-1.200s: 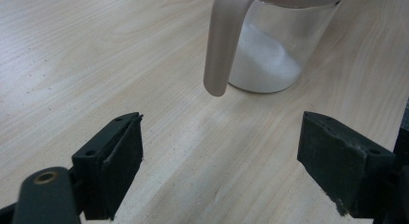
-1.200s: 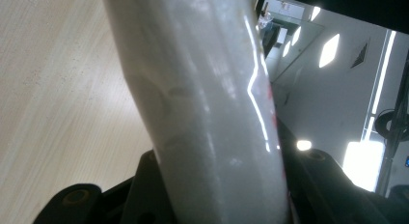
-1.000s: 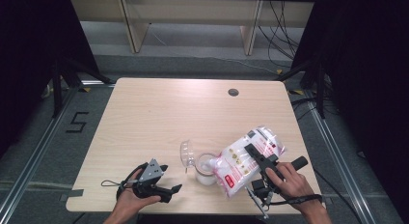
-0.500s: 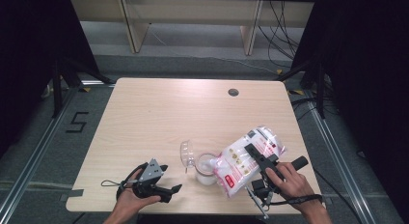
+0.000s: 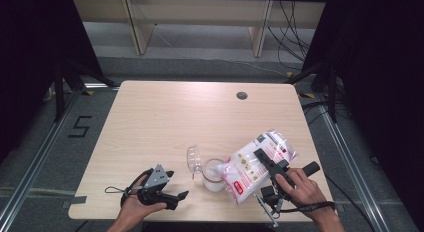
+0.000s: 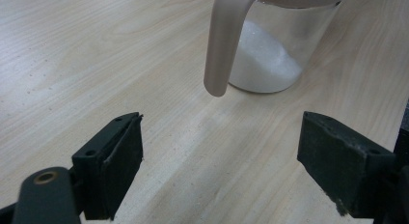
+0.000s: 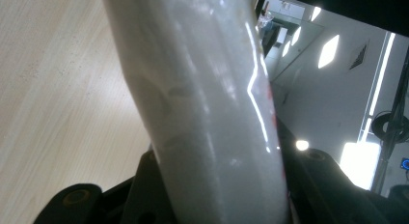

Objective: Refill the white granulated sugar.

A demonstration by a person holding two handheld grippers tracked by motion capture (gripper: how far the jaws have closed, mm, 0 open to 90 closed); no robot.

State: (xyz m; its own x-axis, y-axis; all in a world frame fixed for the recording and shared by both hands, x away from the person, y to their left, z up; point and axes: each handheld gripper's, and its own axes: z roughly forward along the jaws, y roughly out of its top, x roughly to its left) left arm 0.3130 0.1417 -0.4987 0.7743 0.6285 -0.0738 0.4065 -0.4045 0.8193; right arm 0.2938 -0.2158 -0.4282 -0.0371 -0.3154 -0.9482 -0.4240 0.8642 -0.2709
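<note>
The clear plastic bag of white grains with red print (image 5: 252, 164), tilted over the clear glass jar part-filled with white grains (image 5: 214, 176) on the pale wooden counter (image 5: 175, 117), is clamped in the right tool (image 5: 267, 167), while the left gripper view adds the left tool's (image 6: 219, 166) jaws spread apart, empty, facing the jar's hanging pinkish handle (image 6: 223, 45)

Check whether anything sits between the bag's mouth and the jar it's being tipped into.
Nothing visible does. The right gripper holds the bag tilted, its lower end right over the open jar, which already holds white grains. The hinged lid is swung off to the jar's left. The left gripper rests open, short of the jar.
</note>
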